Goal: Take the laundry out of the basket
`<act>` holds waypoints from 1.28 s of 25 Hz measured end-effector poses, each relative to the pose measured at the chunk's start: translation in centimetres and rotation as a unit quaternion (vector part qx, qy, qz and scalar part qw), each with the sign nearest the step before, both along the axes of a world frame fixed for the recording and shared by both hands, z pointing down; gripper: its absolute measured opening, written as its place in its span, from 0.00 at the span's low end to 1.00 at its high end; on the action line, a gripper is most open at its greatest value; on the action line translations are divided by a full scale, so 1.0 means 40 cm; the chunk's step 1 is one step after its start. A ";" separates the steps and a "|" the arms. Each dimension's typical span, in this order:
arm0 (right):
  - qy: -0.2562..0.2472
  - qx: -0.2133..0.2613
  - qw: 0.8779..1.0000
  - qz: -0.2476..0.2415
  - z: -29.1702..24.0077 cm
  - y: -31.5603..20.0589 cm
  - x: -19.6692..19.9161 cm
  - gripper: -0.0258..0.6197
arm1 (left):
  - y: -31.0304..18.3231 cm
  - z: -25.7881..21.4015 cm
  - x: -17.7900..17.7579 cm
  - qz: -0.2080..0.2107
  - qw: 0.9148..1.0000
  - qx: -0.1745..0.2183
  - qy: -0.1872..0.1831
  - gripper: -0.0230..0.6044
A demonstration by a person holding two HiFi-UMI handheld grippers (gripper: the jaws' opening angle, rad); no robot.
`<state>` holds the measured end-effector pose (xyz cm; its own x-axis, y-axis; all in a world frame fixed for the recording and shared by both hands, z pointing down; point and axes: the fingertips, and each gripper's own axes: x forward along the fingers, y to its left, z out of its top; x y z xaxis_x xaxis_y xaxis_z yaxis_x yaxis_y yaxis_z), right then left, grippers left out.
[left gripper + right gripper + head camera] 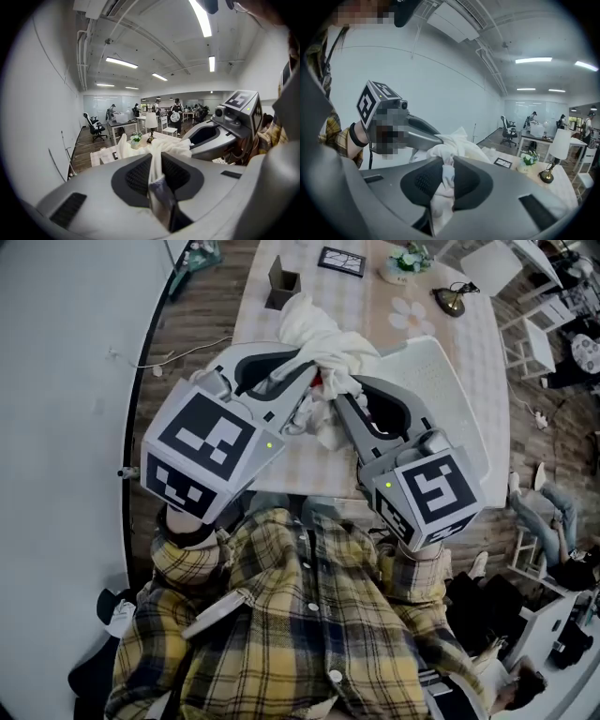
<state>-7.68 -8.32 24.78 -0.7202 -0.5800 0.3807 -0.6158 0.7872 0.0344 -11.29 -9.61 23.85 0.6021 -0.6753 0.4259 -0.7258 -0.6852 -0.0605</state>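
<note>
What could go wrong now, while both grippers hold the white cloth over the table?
The left gripper and right gripper each pinch only a thin fold of the crumpled white cloth, so it might slip out. Its loose folds hang over the checked table, so a swing could perhaps knock the small dark desk lamp.

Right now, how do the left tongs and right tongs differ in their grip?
Left tongs pinch a thin fold of the white cloth; right tongs clamp a thicker bunch. Left tongs bite slightly farther from the person than right tongs. Both are shut on the same cloth.
</note>
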 end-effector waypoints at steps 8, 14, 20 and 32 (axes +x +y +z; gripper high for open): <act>-0.013 -0.040 0.999 0.003 0.067 -0.013 -0.142 0.16 | -0.007 0.050 -0.147 -0.006 0.999 -0.030 -0.016 0.15; 0.026 -0.081 0.996 0.042 0.215 -0.004 -0.173 0.16 | -0.004 0.203 -0.185 0.016 0.996 -0.084 -0.001 0.15; 0.058 -0.131 0.988 0.062 0.401 0.017 -0.150 0.16 | 0.011 0.401 -0.166 0.032 0.988 -0.149 0.008 0.18; 0.099 -0.241 0.962 0.086 0.729 0.085 -0.108 0.18 | 0.060 0.709 -0.138 -0.002 0.968 -0.247 0.039 0.21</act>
<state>-12.01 -4.92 53.93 -0.5150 -0.4063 0.7548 -0.7570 0.6287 -0.1781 -16.79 -7.22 52.23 0.6434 -0.4021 0.6514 -0.7173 -0.6140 0.3293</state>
